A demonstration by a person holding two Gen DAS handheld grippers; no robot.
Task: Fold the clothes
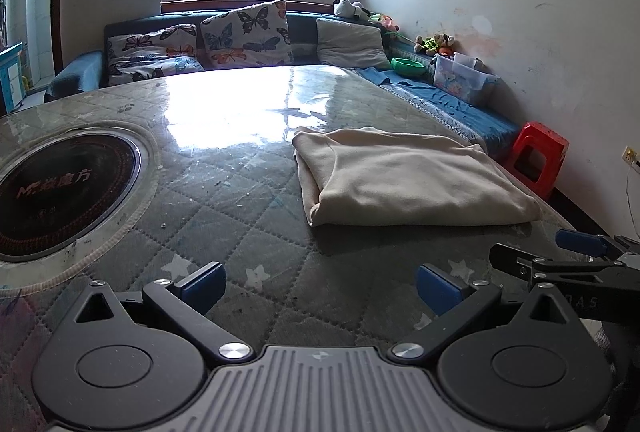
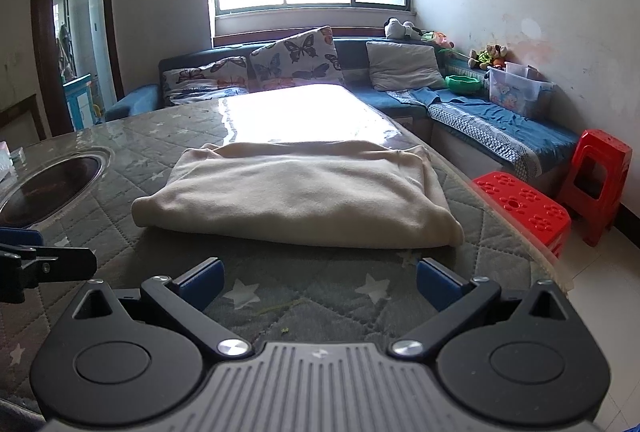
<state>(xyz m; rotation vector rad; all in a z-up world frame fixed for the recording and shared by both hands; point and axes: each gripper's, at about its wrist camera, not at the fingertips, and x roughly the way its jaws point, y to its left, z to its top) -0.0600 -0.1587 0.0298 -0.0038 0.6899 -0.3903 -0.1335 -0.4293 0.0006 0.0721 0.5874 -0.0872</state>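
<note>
A cream garment (image 1: 408, 175) lies folded into a thick rectangle on the quilted, star-patterned table top (image 1: 248, 199), towards its right edge. My left gripper (image 1: 320, 290) hovers open near the table's front, short of the cloth, with nothing between its blue pads. In the right wrist view the same folded garment (image 2: 296, 195) lies straight ahead. My right gripper (image 2: 318, 286) is open just in front of its near fold, holding nothing. The right gripper's fingers (image 1: 576, 244) also show at the right edge of the left wrist view.
A round black induction hob (image 1: 56, 187) is set into the table on the left. Red plastic stools (image 2: 524, 211) stand on the floor by the table's right edge. A blue corner sofa (image 2: 472, 111) with butterfly cushions, toys and a clear box runs behind.
</note>
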